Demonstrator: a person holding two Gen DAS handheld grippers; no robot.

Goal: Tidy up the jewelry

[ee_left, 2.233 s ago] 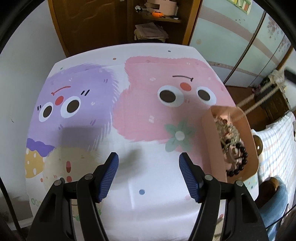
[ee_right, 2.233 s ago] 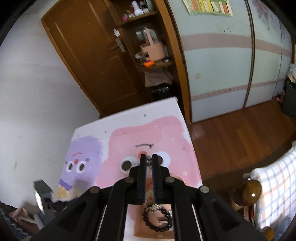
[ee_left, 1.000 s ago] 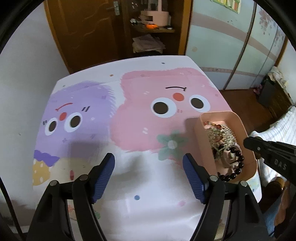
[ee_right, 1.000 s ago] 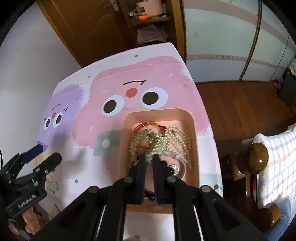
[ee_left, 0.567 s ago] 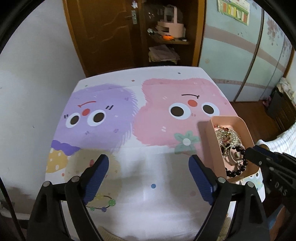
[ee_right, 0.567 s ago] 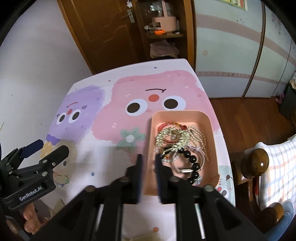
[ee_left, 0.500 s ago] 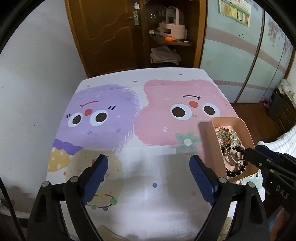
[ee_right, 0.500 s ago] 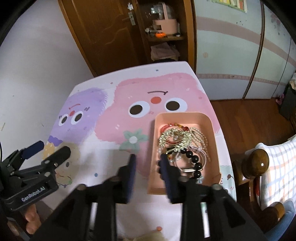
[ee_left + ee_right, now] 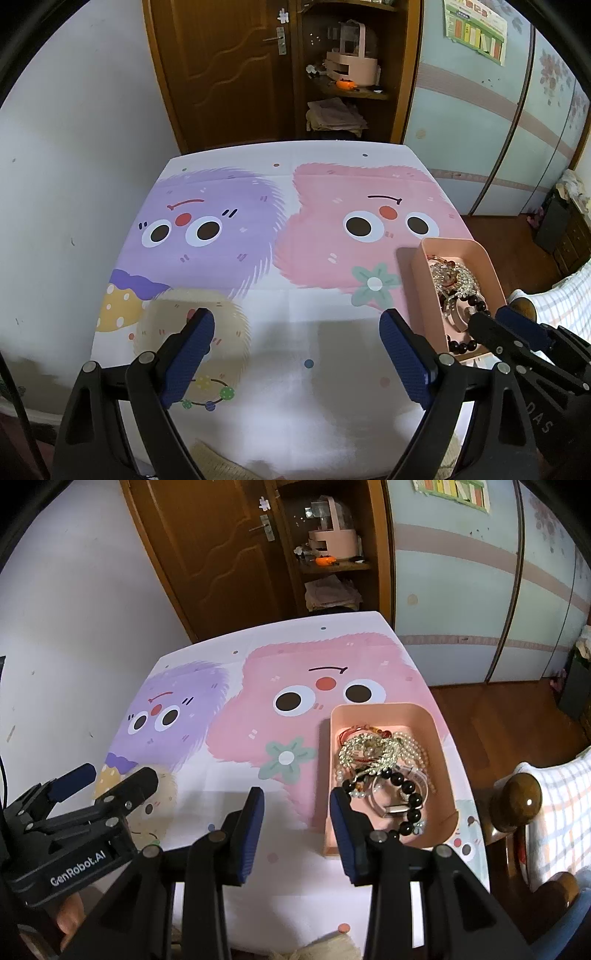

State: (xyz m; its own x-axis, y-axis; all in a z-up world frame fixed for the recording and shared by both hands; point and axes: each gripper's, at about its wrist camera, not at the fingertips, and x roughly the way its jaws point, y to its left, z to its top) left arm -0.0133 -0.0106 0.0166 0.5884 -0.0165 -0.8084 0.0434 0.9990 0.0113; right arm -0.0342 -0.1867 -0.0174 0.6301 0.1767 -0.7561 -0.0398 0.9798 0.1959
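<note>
A pink tray (image 9: pixel 380 709) stands at the right side of the table, holding a tangle of gold and pearl chains (image 9: pixel 376 749) and a black bead bracelet (image 9: pixel 406 786). My right gripper (image 9: pixel 297 801) hovers above the table at the tray's near left corner. It is open with nothing between its blue pads. My left gripper (image 9: pixel 295 332) is wide open above the near middle of the cloth, also with nothing in it. The left wrist view shows the tray (image 9: pixel 450 243) at the right, with the right gripper (image 9: pixel 495 321) just before it.
A cloth with purple and pink cartoon faces (image 9: pixel 280 229) covers the table. Behind the table are a wooden door (image 9: pixel 221 66) and a shelf (image 9: pixel 347 85). A wooden chair knob with a checked cloth (image 9: pixel 524 801) is close on the right. A hand (image 9: pixel 70 912) holds the left gripper.
The right gripper's jaws, shut over the tray a second ago, have parted, and it has drawn back towards the near edge. The left gripper has opened a little wider and pulled back too.
</note>
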